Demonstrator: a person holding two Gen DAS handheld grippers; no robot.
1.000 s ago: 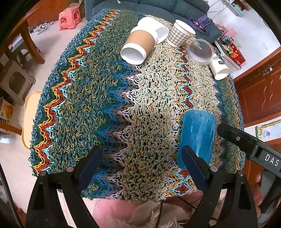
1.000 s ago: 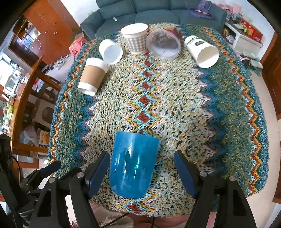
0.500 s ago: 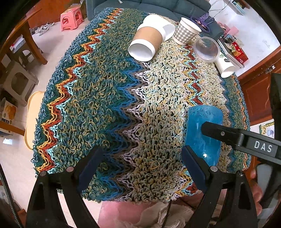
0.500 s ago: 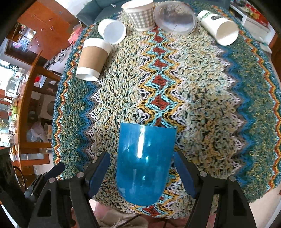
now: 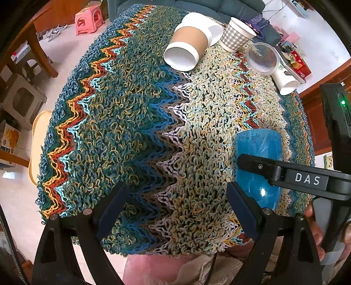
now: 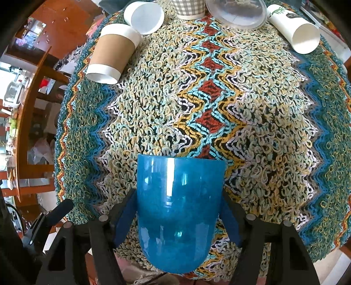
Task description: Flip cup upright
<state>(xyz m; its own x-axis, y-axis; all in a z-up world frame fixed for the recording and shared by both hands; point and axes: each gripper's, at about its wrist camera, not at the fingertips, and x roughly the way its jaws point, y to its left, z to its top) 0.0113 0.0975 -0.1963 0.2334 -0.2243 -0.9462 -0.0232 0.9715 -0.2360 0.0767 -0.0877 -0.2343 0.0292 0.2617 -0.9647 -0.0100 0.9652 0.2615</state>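
Your right tongs (image 6: 178, 216) clasp the blue plastic cup (image 6: 178, 208), its rim facing away. Your left tongs (image 5: 175, 208) gape wide, holding nothing, above the woven cloth (image 5: 131, 122).

Place: a home, the living room by the look of it.
Seating: a dark grey-blue upholstered sofa (image 5: 219, 5) stands behind the table.
Table cover: a shaggy looped-yarn cloth with zigzag bands in teal, orange and cream (image 5: 136, 122) is spread over the table.
Small furniture: a pink plastic step stool (image 5: 88, 18) stands on the pale tiled floor (image 5: 17, 197).
Woodwork: a reddish-brown wooden cabinet (image 6: 59, 22) stands at the side.
Tableware: a brown-sleeved white paper cup (image 6: 111, 53) lies on its side on the cloth.
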